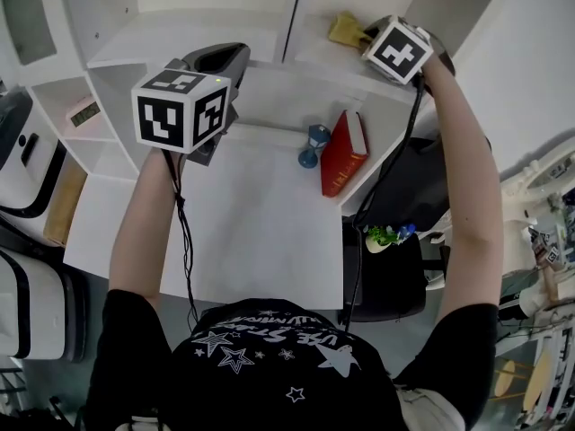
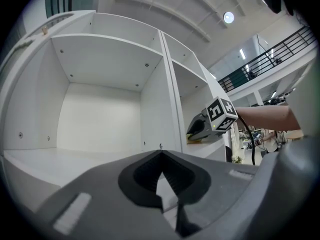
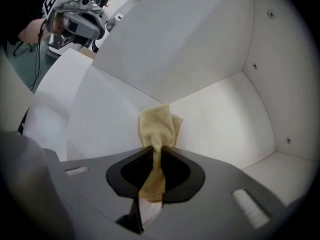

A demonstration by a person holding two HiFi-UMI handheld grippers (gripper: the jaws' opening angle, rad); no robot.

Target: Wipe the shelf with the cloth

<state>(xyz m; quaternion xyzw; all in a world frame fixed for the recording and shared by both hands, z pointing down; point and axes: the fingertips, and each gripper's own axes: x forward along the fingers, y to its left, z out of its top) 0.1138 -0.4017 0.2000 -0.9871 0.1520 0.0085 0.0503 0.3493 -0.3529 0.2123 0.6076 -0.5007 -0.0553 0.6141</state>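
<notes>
My right claw [image 3: 153,155] pinches the yellow cloth [image 3: 158,126], its length pointing straight ahead into the shelf [image 3: 220,116]; my left claw [image 2: 161,155] is closed, empty.

Both arms [image 1: 148,223] raised forward. Left gripper [image 2: 161,159] at 11 o'clock, jaws together, empty. Right gripper [image 3: 158,151] at 1 o'clock, jaws clamped on cloth [image 3: 159,126].

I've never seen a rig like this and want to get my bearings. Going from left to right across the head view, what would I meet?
Small pink object in a side cubby → left gripper → blue hourglass → red book → right gripper, clamped on the yellow cloth.
</notes>
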